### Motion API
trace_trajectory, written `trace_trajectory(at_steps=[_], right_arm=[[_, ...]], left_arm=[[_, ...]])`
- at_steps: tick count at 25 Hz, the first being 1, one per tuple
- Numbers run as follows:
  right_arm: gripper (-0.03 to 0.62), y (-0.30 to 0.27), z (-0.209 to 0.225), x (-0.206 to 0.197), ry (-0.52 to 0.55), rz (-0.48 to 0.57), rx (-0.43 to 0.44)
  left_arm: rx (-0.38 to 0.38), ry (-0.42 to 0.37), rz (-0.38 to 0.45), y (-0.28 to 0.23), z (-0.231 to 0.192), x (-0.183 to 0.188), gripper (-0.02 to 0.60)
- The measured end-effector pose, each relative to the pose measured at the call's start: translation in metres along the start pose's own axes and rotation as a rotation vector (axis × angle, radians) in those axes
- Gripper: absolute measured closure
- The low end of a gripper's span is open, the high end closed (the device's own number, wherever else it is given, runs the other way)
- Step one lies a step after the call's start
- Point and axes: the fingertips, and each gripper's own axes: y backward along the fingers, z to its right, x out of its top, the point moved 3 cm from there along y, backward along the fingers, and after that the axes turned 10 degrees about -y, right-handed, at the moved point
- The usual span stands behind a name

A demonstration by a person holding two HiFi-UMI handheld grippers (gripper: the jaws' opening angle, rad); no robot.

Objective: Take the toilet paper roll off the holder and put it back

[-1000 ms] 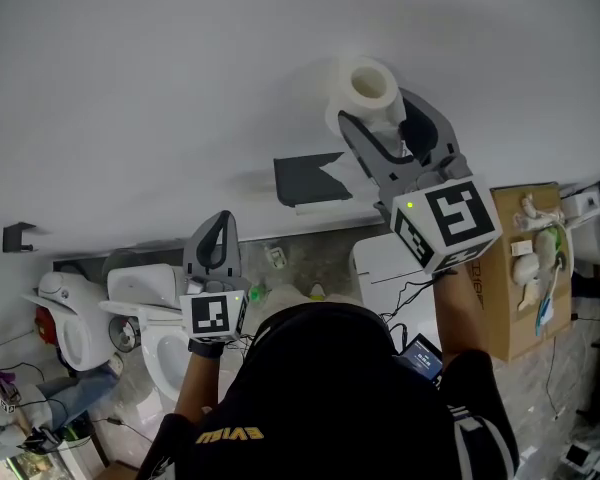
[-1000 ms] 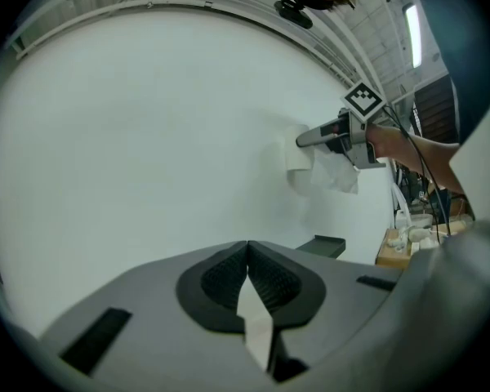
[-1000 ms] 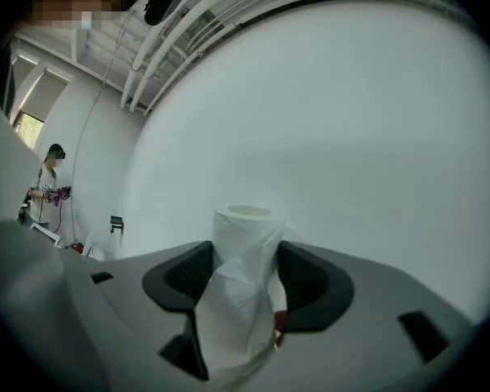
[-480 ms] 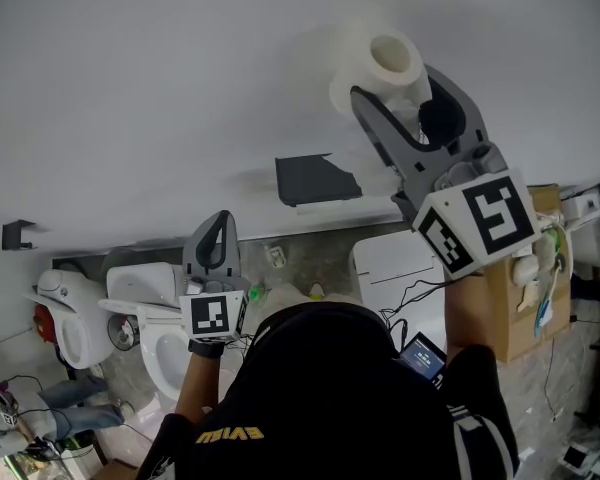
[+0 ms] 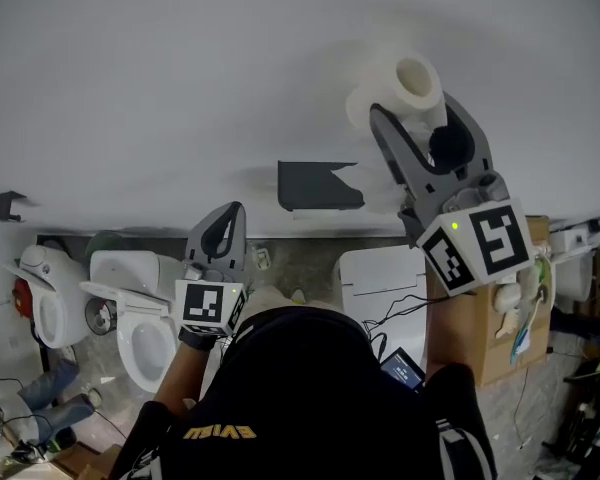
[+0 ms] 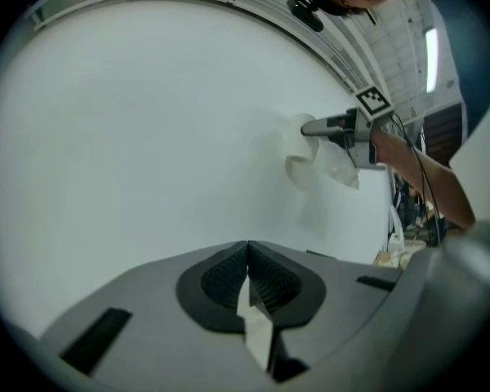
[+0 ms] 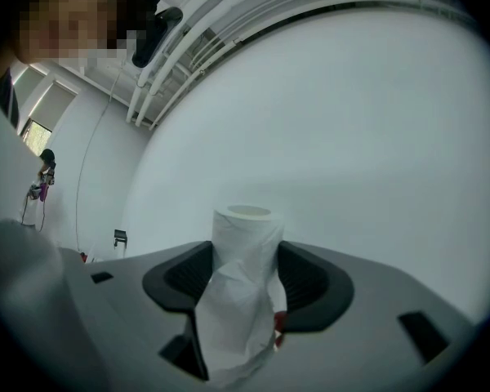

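1. Roll [image 7: 241,284] is sitting clamped in right hand-held gripper [image 5: 412,108], raised at 1 o'clock against wall [image 5: 130,68].
2. Left hand-held gripper [image 5: 223,230] is idling, jaws together, empty.
3. Removal is looking done; rehanging is remaining.

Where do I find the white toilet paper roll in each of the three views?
Head view: the white toilet paper roll is at the upper right, clamped in the right tongs.
Left gripper view: the roll is small and pale, right of centre.
Right gripper view: the roll is at the lower centre, upright between those tongs.
Shared landmark: the plain white wall behind the roll.
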Motion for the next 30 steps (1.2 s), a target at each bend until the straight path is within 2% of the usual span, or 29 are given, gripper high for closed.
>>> trace_trajectory(at_steps=[3,8,15,30], right_arm=[[0.342,0.001,0.002,-0.009,-0.01,-0.019,-0.001],[0.342,0.002,0.003,-0.011,-0.015,-0.021,0.003],[0.341,0.002,0.002,-0.01,-0.019,-0.006,0.013],[0.341,-0.005,-0.01,-0.044,0.001,-0.072,0.027]], left_arm=[[-0.027,0.047,0.052,-0.009,0.011,0.017,0.569],[-0.053,0.004,0.066,-0.012,0.025,0.022,0.569],[-0.039,-0.018,0.014,-0.007,0.018,0.01,0.569],[-0.007,-0.004,0.002,0.0,0.017,0.004,0.569]])
